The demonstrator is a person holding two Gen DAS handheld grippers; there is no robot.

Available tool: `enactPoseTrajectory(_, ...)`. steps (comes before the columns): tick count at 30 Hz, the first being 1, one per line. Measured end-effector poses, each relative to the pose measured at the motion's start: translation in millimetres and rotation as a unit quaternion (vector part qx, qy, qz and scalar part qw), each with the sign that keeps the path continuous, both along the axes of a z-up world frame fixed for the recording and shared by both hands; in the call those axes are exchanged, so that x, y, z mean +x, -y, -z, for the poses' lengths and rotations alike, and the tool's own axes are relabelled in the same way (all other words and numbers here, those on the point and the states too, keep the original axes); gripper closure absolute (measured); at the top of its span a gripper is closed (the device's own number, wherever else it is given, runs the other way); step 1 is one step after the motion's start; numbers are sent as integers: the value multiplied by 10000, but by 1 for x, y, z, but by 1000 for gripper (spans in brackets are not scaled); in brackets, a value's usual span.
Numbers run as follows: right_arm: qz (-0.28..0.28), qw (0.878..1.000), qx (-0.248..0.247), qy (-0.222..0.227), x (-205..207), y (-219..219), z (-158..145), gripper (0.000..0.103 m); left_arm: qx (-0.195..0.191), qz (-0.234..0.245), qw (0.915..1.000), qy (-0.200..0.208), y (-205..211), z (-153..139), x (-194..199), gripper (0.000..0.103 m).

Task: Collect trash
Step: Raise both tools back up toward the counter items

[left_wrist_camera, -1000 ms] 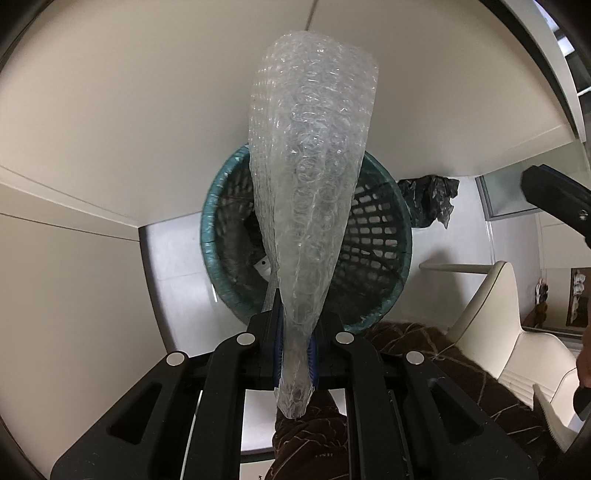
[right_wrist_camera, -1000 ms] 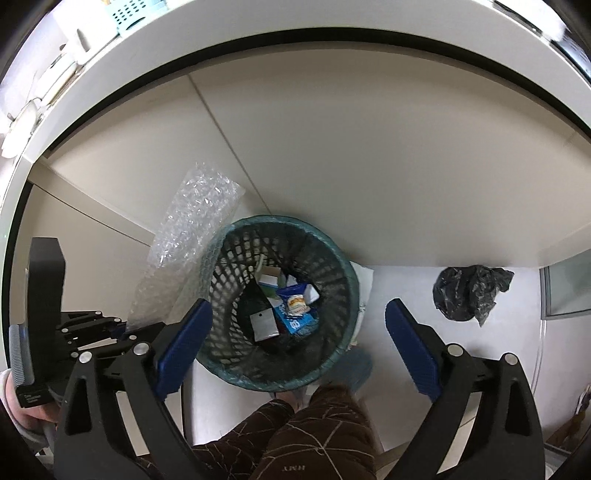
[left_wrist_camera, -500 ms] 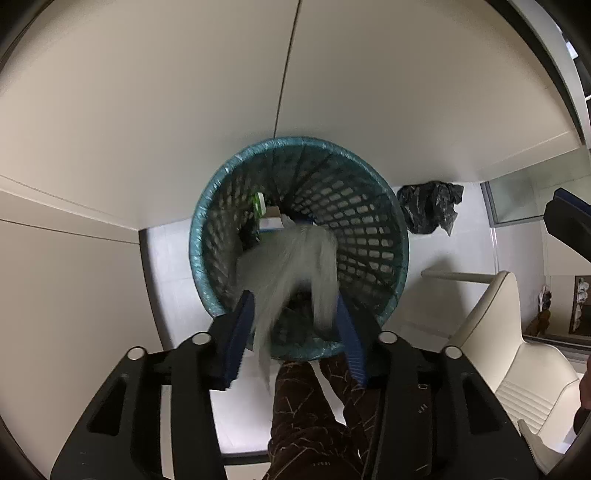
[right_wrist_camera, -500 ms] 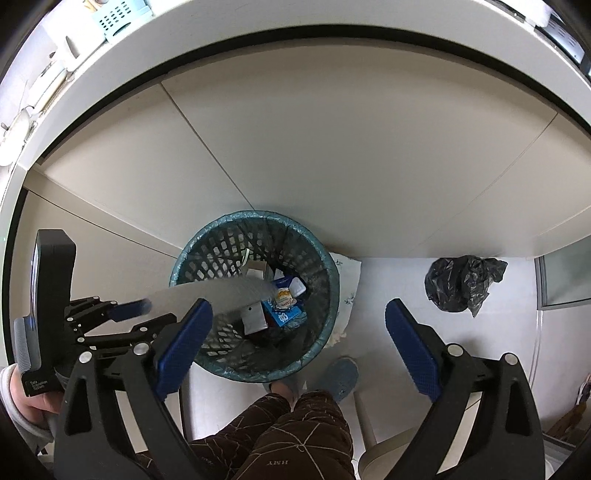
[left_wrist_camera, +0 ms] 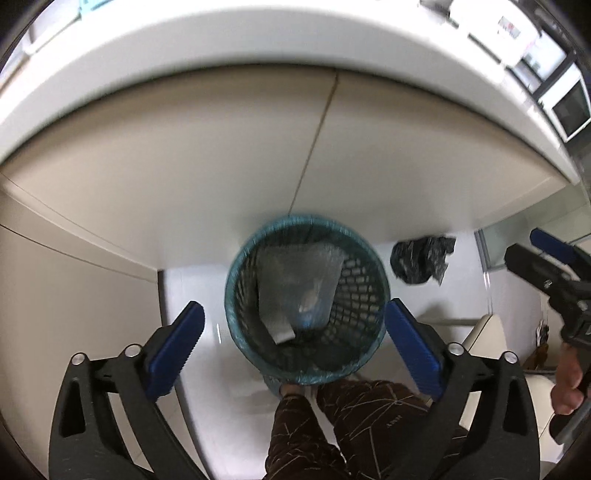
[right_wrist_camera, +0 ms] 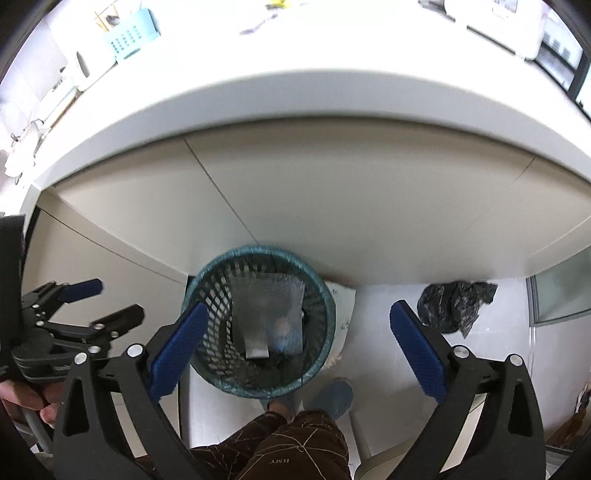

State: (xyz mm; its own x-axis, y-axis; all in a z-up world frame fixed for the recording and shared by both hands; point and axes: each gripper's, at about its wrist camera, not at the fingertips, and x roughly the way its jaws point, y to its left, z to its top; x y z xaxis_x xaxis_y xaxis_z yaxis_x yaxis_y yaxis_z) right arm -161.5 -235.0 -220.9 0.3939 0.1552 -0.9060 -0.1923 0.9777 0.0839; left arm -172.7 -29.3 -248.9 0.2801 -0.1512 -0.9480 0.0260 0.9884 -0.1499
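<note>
Left hand-held gripper (left_wrist_camera: 293, 341) jaws just opened wide, empty, bubble wrap (left_wrist_camera: 297, 284) below in teal basket (left_wrist_camera: 236, 295)

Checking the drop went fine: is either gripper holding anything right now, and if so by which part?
Nothing is held. The left gripper and right gripper both stand open and empty; the bubble wrap lies inside the green basket.

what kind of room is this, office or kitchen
Probably an office or study: a mesh wastebasket on the floor beside a white desk, a pale blue organiser basket on the desk, and a pale chair nearby.
</note>
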Motion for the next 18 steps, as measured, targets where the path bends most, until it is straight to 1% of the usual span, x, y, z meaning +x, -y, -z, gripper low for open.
enactPoseTrajectory(5,-22,9995,-16,330,4,-2,-34,8,-127,-16,9995,299,-7,-40,3,6)
enactPoseTrajectory(8,-23,9988,-32,496,8,-5,-53,8,-133,-7,9989,453,-11,-61,5,6)
enactPoseTrajectory(13,2,9971,-78,751,17,-12,-80,8,-97,-41,9981,612,-16,-88,14,6)
enactPoseTrajectory(18,50,9959,-86,896,26,-18,-102,8,-50,-26,9966,819,-23,-113,26,6)
